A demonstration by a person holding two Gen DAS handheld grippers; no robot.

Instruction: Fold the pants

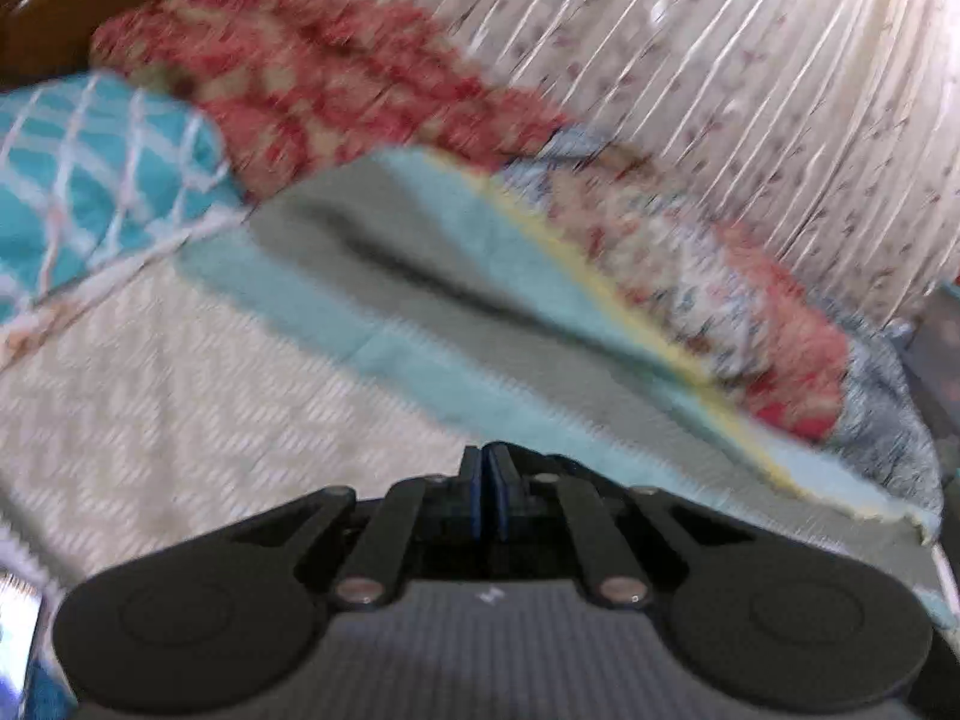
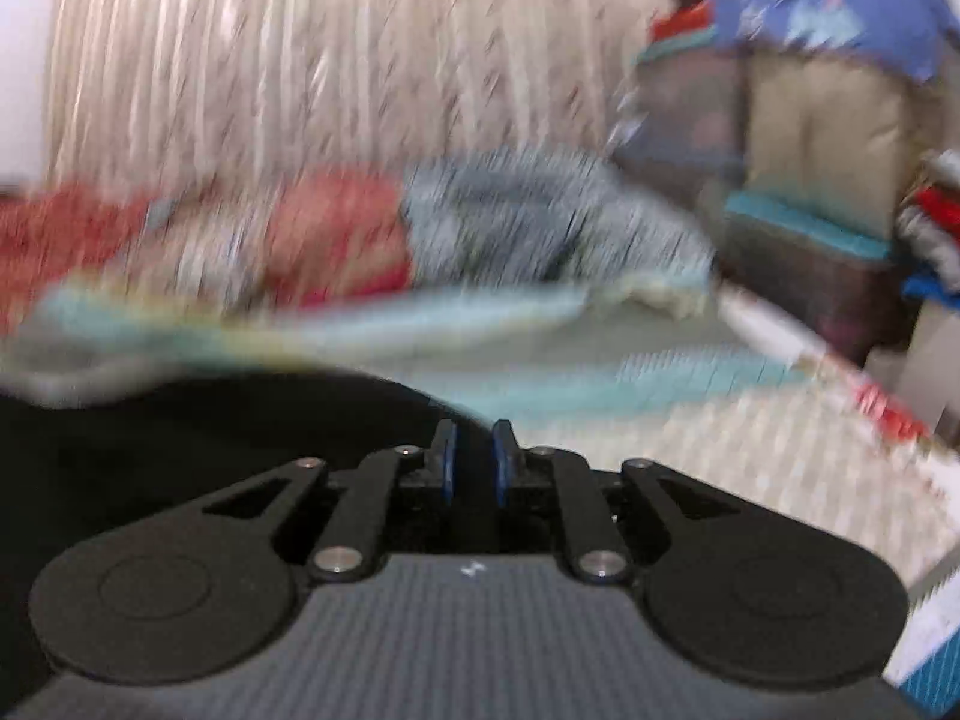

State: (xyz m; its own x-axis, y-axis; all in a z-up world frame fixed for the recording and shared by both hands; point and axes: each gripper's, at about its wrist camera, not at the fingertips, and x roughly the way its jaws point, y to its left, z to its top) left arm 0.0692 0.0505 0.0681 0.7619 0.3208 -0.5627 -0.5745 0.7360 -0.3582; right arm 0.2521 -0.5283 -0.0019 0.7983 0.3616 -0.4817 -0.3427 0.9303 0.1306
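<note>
Both views are blurred by motion. In the right wrist view the black pants [image 2: 198, 420] fill the lower left, lying on the bed under and left of my right gripper [image 2: 475, 457]. Its blue pads stand slightly apart with dark cloth between them; whether they pinch it I cannot tell. In the left wrist view my left gripper [image 1: 487, 477] has its pads pressed together with nothing between them, above a white patterned bedspread [image 1: 180, 396]. No pants show in that view.
A teal and grey blanket [image 1: 456, 324] lies across the bed, with a red patterned quilt [image 1: 312, 78] and a teal checked pillow [image 1: 90, 168] behind. A pale curtain [image 1: 750, 90] hangs beyond. Stacked bundles of cloth [image 2: 828, 120] stand at the right past the bed edge.
</note>
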